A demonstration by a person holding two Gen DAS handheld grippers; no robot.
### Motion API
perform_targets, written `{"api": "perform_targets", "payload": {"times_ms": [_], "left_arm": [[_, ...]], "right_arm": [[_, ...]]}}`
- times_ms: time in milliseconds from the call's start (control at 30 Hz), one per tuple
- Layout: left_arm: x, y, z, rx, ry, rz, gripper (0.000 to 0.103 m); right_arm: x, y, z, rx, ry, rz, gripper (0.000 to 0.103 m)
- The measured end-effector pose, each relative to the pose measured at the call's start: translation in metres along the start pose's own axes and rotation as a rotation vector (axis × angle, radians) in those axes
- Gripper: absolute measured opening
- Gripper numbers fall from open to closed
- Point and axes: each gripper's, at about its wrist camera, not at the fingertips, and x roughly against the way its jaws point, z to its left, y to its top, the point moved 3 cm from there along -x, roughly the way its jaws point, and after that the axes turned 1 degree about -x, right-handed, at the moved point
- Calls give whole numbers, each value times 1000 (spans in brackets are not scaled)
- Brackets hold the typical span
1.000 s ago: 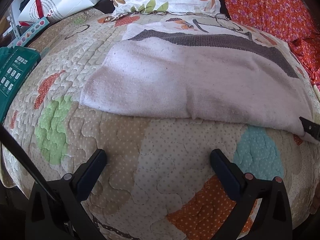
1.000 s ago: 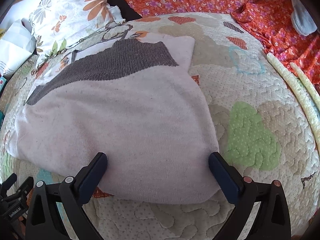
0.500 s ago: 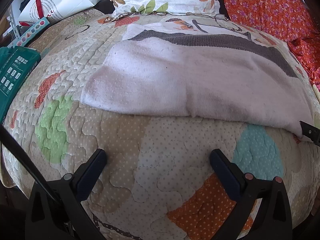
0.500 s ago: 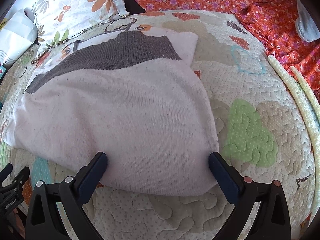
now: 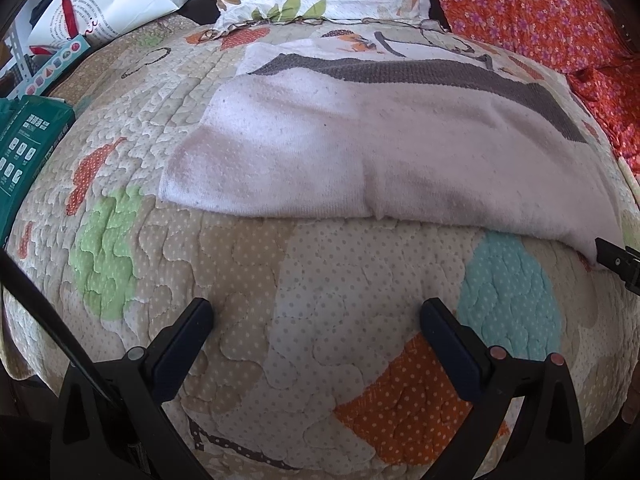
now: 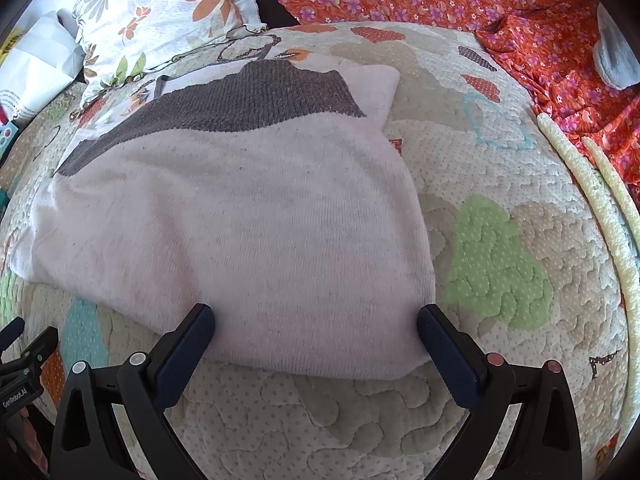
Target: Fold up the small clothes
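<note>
Since a second ago we move only slightly: in the right wrist view the pale pink knitted garment [image 6: 240, 232] sits a touch higher in the frame, so our right gripper [image 6: 316, 324] has drawn back a little along its near hem, while the left wrist view has hardly changed.

We see the garment lying flat on the patchwork quilt [image 5: 320, 300] of the bed, filling the centre and left of the right wrist view, its grey knitted band [image 6: 248, 100] toward the top. It looks already doubled over once, with a soft rounded fold along the near edge, though we cannot be sure how many layers there are.

Our right gripper hangs wide open and empty, its two fingertips straddling the near hem at the bottom of the frame, one on the fabric, the other at its lower right corner. Our left gripper [image 5: 316, 320] is equally spread and empty, over bare quilt at the bottom of its own view, with the garment [image 5: 380, 152] well above it across the middle of the frame. At the right edge of that view the tip of the other gripper meets the cloth's corner.

We judge that we are between folds, lining up for the next grasp. The next move calls for bringing the left gripper up to the near left corner, pinching both corners through all layers, then lifting them evenly toward the grey band.
</note>
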Motion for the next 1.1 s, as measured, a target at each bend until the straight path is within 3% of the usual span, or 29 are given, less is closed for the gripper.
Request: {"api": "perform_targets", "payload": {"times_ms": [33,100,133,167,233,300,400,467,533,567,633,700,867,1000,1100], "left_arm": [[1,-1,-1,-12,-11,10,102],[6,0,-2,-40,-55,24,89],[12,1,-2,-51,-85,16,71],[17,4,-1,-54,-112,5,47],[28,13,6,-25,-216,-8,32],[40,29,24,50,-265,-38,32],[53,61,47,65,-195,-95,39],[58,82,60,66,-152,-121,62],[53,104,72,57,-132,-134,67],[49,111,77,52,-122,-134,67],[34,128,87,50,-107,-120,67],[8,140,101,87,-137,-77,67],[-43,155,117,222,-239,28,67],[-65,167,109,212,-279,61,67],[-80,180,104,183,-309,79,67]], "right_arm": [[1,-2,0,1,1,-1,103],[5,-7,0,10,-11,-5,103],[6,-10,0,11,-25,-5,103],[5,-18,-3,-9,-29,18,103],[9,-28,-3,-15,-38,4,103],[14,-37,0,-3,-62,-1,103],[21,-49,0,-19,-64,1,103],[25,-53,4,-4,-66,-3,103],[30,-53,11,20,-53,-16,94],[34,-53,18,47,-43,-30,85],[39,-54,36,108,-14,-58,79],[41,-52,57,163,38,-79,78],[31,-38,124,316,57,-126,77],[17,-23,182,392,97,-147,77],[11,-18,228,482,69,-197,78]]}}
